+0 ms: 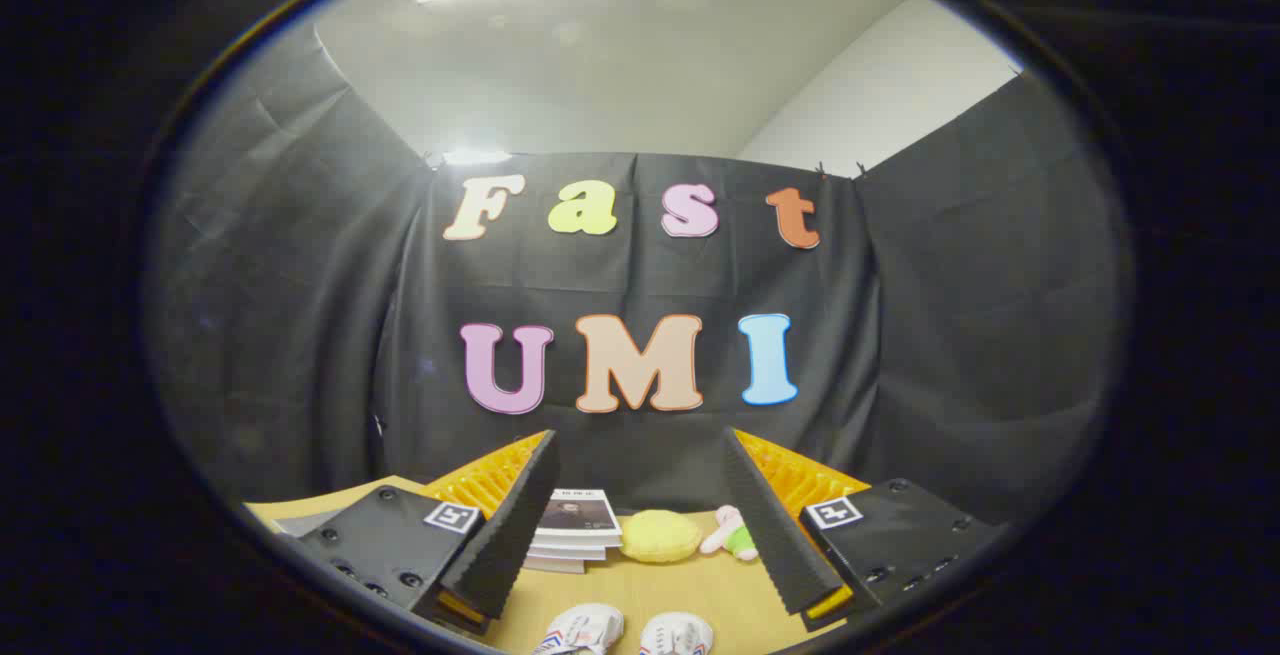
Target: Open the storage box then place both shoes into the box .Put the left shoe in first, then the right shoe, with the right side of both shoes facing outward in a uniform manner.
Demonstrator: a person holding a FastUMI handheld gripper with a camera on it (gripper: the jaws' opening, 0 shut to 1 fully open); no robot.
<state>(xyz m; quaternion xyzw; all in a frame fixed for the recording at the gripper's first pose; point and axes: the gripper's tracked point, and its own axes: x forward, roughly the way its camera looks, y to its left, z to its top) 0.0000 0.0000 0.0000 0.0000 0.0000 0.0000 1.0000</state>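
My gripper (640,455) is held up above the wooden table (660,590), open, with a wide gap and nothing between its fingers. Two white shoes with red and blue markings lie side by side on the table, low between the fingers: the left-hand shoe (583,628) and the right-hand shoe (677,633). Only their toe ends show. The gripper is well above and apart from them.
A stack of books (575,532) lies at the table's back beyond the left finger. A round yellow cushion-like toy (659,536) and a small pink and green plush toy (732,533) sit beside it. Black cloth walls close the booth behind and to both sides.
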